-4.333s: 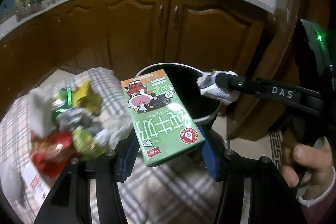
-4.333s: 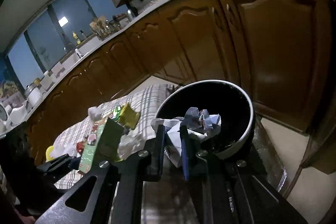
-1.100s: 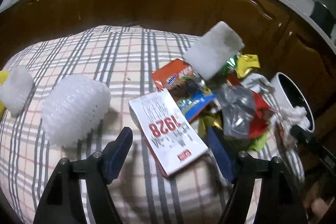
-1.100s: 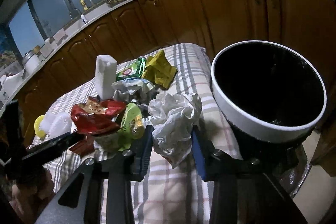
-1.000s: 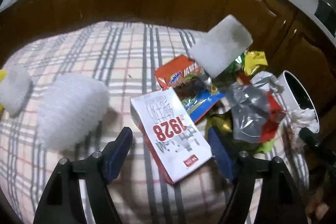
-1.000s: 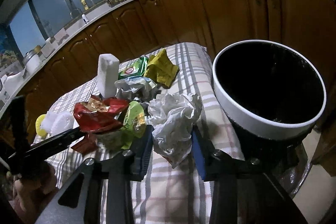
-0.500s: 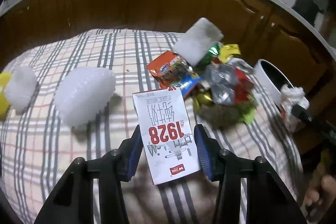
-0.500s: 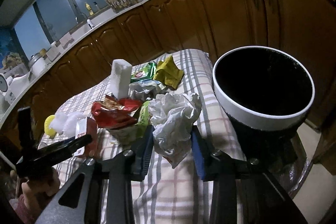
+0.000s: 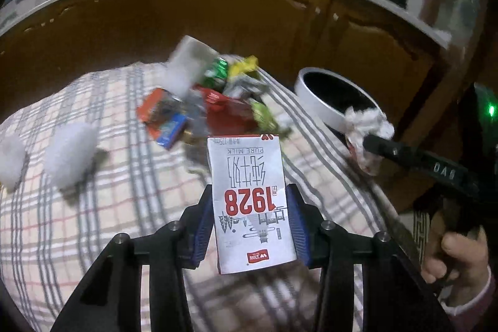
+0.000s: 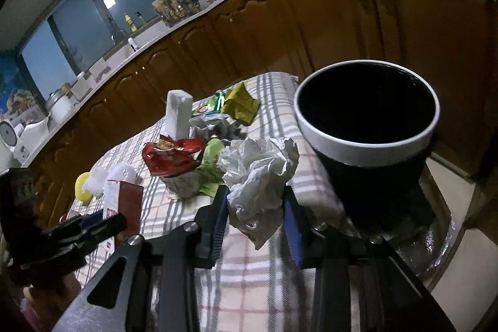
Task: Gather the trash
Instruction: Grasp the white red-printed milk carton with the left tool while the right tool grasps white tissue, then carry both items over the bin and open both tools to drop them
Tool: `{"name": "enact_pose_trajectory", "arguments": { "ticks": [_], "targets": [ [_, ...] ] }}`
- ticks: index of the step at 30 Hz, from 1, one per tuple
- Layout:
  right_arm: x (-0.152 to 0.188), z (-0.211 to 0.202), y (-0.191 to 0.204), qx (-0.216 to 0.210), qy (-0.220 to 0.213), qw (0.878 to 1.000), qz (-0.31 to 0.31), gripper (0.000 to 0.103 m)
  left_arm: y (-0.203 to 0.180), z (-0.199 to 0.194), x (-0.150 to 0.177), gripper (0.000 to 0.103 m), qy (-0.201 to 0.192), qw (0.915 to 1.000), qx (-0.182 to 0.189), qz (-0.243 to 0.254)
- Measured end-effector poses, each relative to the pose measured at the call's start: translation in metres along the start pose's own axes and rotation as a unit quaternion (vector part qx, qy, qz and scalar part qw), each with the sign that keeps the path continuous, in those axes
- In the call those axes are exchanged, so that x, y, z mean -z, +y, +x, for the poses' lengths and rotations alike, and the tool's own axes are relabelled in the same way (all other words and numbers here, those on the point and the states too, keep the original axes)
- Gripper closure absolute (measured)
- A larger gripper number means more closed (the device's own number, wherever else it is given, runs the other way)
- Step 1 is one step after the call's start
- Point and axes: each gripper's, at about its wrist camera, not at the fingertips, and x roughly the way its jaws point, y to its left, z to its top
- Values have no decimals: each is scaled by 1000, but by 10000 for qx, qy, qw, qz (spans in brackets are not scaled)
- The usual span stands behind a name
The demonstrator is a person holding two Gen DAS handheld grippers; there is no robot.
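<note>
Gripping the milk carton (image 9: 252, 201), left tongs (image 9: 250, 226); right tongs (image 10: 255, 217) clamp crumpled paper (image 10: 258, 173)

The milk carton (image 9: 249, 195) is smooth printed card. The crumpled tissue (image 10: 260, 173) is matt, creased paper. The checked tablecloth (image 9: 93, 223) is woven cloth. Snack wrappers (image 10: 171, 156) are glossy foil and plastic. The trash bin (image 10: 367, 126) has a smooth white rim. The cabinet doors (image 10: 342, 21) are varnished wood.

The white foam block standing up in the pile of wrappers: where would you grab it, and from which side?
Grip the white foam block near its top, coming from above, pads on its two broad flat faces. It stands upright and its top sticks clear, while wrappers crowd its base.
</note>
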Motion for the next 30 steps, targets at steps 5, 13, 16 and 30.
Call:
{"name": "enact_pose_trajectory", "arguments": {
  "ticks": [5,13,16,30],
  "targets": [
    [5,-3,-12,43,14,9999,109,69,-20,41,4,59,599,9975,-140,351],
    [9,-3,-25,33,58,9996,260,69,-26,65,4,57,719,9966,-254,317],
    [7,-6,-31,63,12,9996,284,69,-30,59,-2,57,561,9977,-152,345],
    [-39,-18,-66,312,-263,9986,326,69,-78,73,-80,57,185,9963,417,729]
  ]
}}
